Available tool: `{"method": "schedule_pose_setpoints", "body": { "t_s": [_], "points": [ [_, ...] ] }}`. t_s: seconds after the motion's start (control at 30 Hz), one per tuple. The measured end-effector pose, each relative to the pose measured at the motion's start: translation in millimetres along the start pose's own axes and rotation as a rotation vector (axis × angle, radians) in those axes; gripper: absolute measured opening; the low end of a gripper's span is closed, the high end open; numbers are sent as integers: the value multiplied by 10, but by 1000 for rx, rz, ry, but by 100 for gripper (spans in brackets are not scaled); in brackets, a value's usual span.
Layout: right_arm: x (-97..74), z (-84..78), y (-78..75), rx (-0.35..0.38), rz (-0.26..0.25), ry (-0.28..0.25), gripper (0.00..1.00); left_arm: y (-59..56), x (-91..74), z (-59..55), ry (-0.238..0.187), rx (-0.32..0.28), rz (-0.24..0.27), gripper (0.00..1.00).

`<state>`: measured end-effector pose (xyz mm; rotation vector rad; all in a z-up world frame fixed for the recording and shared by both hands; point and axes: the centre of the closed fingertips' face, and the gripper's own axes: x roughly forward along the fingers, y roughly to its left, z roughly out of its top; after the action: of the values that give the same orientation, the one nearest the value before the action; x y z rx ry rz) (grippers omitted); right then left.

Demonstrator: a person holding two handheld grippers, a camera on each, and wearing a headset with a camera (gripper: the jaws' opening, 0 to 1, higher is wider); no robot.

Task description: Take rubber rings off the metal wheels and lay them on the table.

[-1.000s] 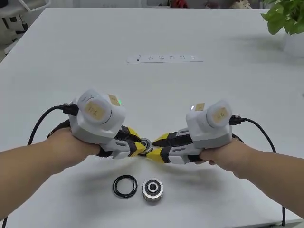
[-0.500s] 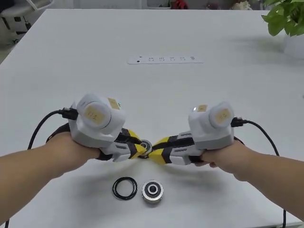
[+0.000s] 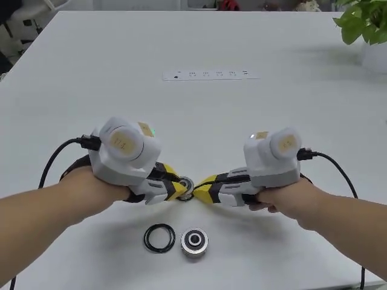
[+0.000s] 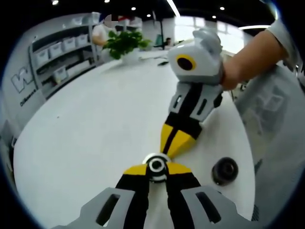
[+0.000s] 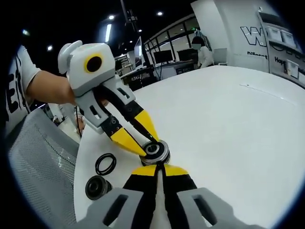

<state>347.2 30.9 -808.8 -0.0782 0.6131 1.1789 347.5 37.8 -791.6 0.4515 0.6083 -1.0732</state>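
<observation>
White table (image 3: 272, 109) is stretching wide under everything. At its far right corner a green plant (image 3: 363, 21) is standing. A long white power strip (image 3: 210, 75) is lying flat across the middle, well apart from the work.

Near the front edge, the two grippers are meeting nose to nose just above the table. The left gripper (image 3: 176, 188) is squeezing a little metal wheel (image 3: 185, 184) between its yellow tips, and the wheel is sitting right between the jaws in the left gripper view. The right gripper (image 3: 202, 190) is pointing at that same wheel from the other side. Its jaws are pressed tight together, with the tips touching the wheel's rim. It is too small to tell if they are pinching any rubber there.

A second wheel (image 3: 195, 240) is lying flat on the table, closer to the person than the grippers. Just beside it, on its left, a thin black rubber ring (image 3: 159, 237) is lying flat on the table too, close to the wheel but not around it.
</observation>
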Motion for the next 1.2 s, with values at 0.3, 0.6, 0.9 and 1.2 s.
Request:
{"method": "schedule_pose_setpoints", "body": {
  "t_s": [0.3, 0.6, 0.9, 1.2],
  "points": [
    [-5, -2, -22, 95, -4, -24, 0, 5, -2, 1, -2, -11, 14, 13],
    [-32, 16, -48, 172, -1, -50, 0, 17, -3, -10, 5, -6, 26, 13],
    [-63, 92, -63, 241, 0, -100, 0, 26, -2, -24, 13, -1, 30, 12],
    [-67, 135, -77, 283, 1, -132, 0, 25, 2, -22, 17, 0, 34, 12]
  ]
}}
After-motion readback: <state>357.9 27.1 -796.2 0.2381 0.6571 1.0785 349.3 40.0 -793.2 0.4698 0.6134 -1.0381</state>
